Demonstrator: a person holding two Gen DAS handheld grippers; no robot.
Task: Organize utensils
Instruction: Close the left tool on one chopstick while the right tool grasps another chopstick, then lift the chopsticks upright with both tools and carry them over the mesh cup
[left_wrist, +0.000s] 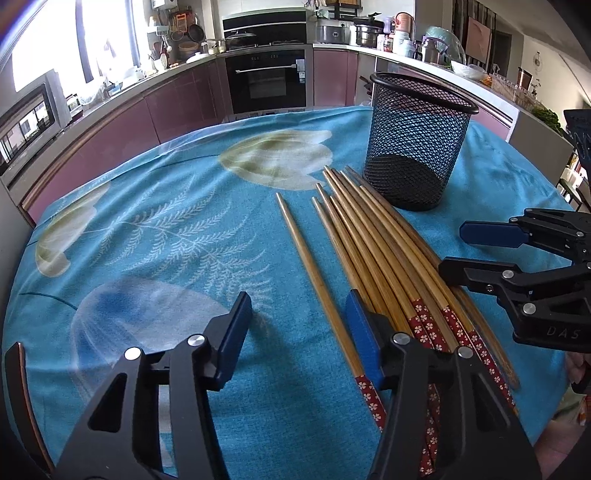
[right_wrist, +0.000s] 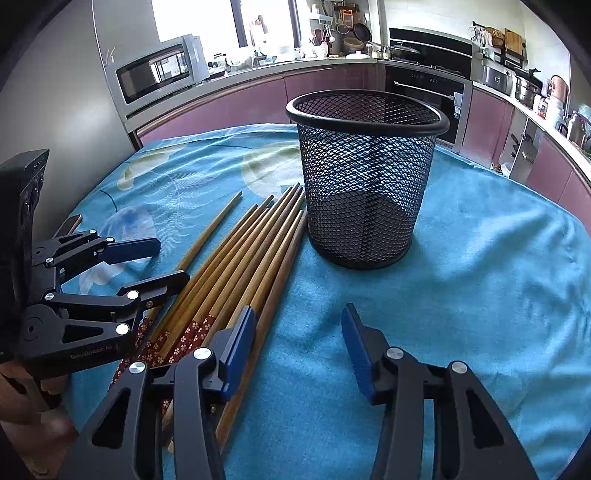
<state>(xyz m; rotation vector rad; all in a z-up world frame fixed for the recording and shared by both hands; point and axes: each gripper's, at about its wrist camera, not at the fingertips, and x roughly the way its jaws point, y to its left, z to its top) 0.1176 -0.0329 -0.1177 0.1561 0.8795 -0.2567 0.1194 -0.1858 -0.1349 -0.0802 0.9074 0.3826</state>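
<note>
A bundle of chopsticks is laid on the blue cloth just beside the upright mesh cup, with one chopstick set apart. The left gripper is held partly open astride that single chopstick, unpressed. The right gripper is held partly open over bare cloth beside the bundle, nothing gripped.

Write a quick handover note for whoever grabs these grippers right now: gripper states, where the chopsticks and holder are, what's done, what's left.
Left gripper: open, holding nothing; one lone chopstick lies between its fingers, not pinched.
Right gripper: open, empty, over bare cloth; its left finger is at the edge of the chopstick bundle.
Bundle lies flat on the cloth, tips toward the mesh holder, which stands upright and empty.
Done: nothing in the holder yet.
Left: pick up all the chopsticks and stand them in the holder.
</note>
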